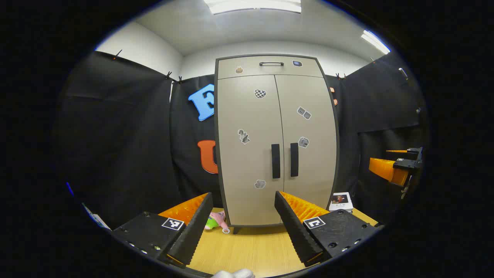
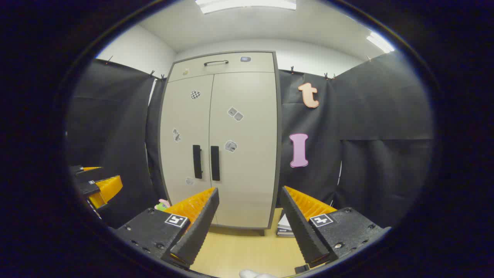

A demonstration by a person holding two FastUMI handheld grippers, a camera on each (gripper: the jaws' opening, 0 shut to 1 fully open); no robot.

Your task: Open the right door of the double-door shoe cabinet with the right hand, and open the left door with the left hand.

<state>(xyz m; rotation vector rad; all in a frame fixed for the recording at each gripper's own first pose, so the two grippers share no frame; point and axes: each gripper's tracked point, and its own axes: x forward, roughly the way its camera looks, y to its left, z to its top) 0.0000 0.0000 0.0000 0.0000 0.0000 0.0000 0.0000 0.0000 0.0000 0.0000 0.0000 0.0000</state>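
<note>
Before cabinet: both tongs wide, empty.

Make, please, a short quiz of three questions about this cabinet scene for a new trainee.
1. True or false: both doors of the shoe cabinet are shut.
2. The left gripper is: A) open, B) shut on a handle.
3. What lies on the table by the cabinet's lower left corner?

Key:
1. True; the left door handle and right door handle stand side by side.
2. A; the right gripper is open too.
3. A small plush toy.
</note>
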